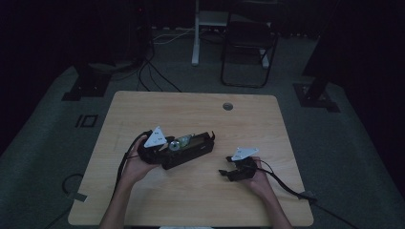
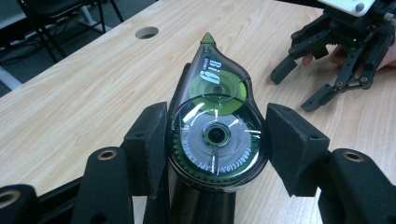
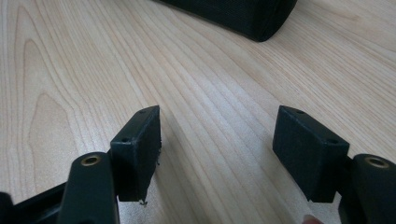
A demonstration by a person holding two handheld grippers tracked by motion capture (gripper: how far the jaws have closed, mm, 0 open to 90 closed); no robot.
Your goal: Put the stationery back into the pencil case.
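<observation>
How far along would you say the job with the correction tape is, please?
Done: the left claw has the correction tape between its jaws. In hand: it holds the tape over the black case, tip pointing away. Left: placing it in the case, it seems. The right claw is open over the table.

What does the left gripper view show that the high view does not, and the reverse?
The left gripper view alone makes the print readable on the correction tape dispenser, with its green wheel and pointed tip, held between the left gripper pads. The high view alone gives the whole table, the long black case under the dispenser, both forearms, a chair and cables on the floor. Both show the dispenser, the light wooden tabletop with its round hole, and the right gripper, open and apart from the dispenser.
</observation>
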